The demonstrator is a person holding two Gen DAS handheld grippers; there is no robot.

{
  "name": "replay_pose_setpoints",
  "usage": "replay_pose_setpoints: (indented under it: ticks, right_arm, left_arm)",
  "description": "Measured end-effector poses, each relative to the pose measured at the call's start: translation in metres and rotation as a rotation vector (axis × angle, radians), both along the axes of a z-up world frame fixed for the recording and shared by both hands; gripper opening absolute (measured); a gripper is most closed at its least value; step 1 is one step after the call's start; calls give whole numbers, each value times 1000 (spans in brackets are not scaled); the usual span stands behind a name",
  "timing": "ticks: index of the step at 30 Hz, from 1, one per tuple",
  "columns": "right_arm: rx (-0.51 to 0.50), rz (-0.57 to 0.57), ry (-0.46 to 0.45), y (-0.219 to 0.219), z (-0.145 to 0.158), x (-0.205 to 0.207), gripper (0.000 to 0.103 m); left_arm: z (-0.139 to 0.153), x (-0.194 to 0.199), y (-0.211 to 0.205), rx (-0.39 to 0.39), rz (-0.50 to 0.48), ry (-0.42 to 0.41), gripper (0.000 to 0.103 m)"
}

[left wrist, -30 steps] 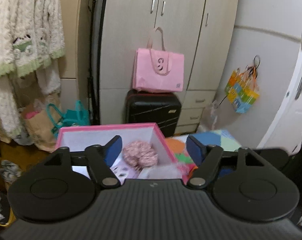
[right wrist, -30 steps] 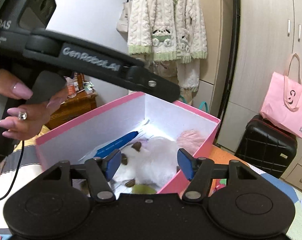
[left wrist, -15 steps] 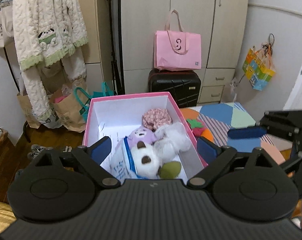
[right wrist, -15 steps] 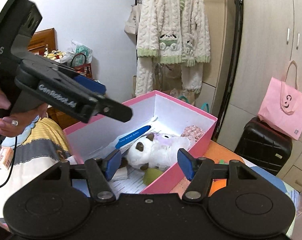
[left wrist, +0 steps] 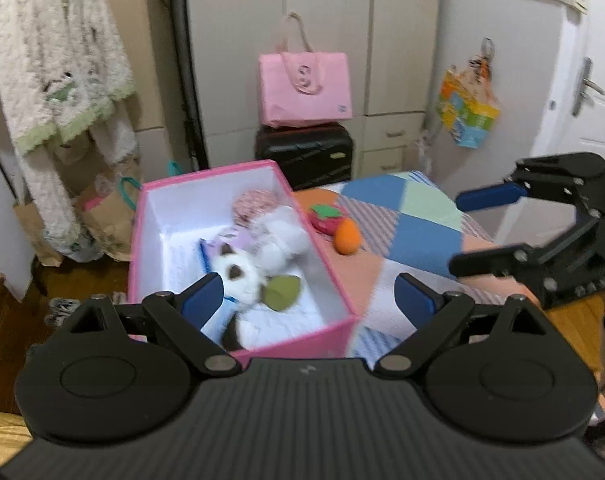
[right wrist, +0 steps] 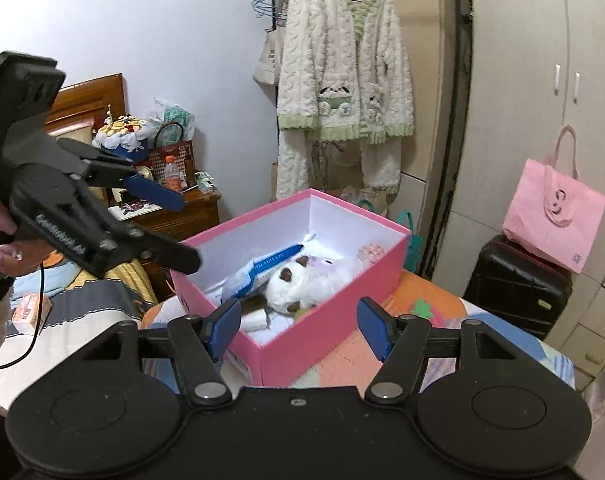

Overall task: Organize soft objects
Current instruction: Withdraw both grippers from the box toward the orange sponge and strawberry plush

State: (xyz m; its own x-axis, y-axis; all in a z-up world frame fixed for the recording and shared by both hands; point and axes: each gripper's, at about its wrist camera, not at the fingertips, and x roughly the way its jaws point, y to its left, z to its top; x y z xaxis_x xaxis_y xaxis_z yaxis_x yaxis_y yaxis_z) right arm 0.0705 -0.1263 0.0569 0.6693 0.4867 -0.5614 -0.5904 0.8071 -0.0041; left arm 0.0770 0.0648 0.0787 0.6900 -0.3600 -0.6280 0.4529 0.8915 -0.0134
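A pink box (left wrist: 164, 192) (right wrist: 326, 320) stands on a patchwork bedspread (left wrist: 418, 224). Inside lie a white and brown plush toy (left wrist: 238, 270) (right wrist: 290, 282), a white fluffy plush (left wrist: 280, 234), a pink knitted item (left wrist: 254, 204) and a green soft piece (left wrist: 283, 287). An orange soft toy (left wrist: 347, 235) and a red strawberry toy (left wrist: 325, 216) lie on the spread right of the box. My left gripper (left wrist: 308, 300) is open and empty above the box's near end; it also shows in the right wrist view (right wrist: 174, 228). My right gripper (right wrist: 300, 326) is open and empty, right of the box (left wrist: 474, 232).
A black suitcase (left wrist: 304, 152) with a pink tote bag (left wrist: 304, 88) stands against the wardrobe (left wrist: 302, 20). A white fluffy robe (right wrist: 342, 92) hangs at the left. A wooden nightstand (right wrist: 174, 216) holds clutter. A door (left wrist: 590, 60) is at the right.
Both grippers have pulled back and up from the box, so more of it shows. My left view has swung right, bringing the right gripper and the toys on the spread into sight.
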Motion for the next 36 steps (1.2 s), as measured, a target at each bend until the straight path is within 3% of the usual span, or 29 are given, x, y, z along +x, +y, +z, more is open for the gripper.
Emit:
replay_pose_setpoints:
  ticks: [9,16,28,36]
  right_arm:
    - [26,-48,-11,-41,0,-13,70]
    - [72,-93,-4,-68,-5,-13,71]
    - [95,-104,6,-99,-28,4,71]
    - [126,-76,-13,-116,-38,39,74]
  left_arm:
    - [-7,-21,-47,28,-81,-34,93]
    - [-12,-27,-77,55,-90,-91,93]
    - [-44,-1,-121,43,-75,-117,93]
    - [-66,23,-147,17,-52,-168,95]
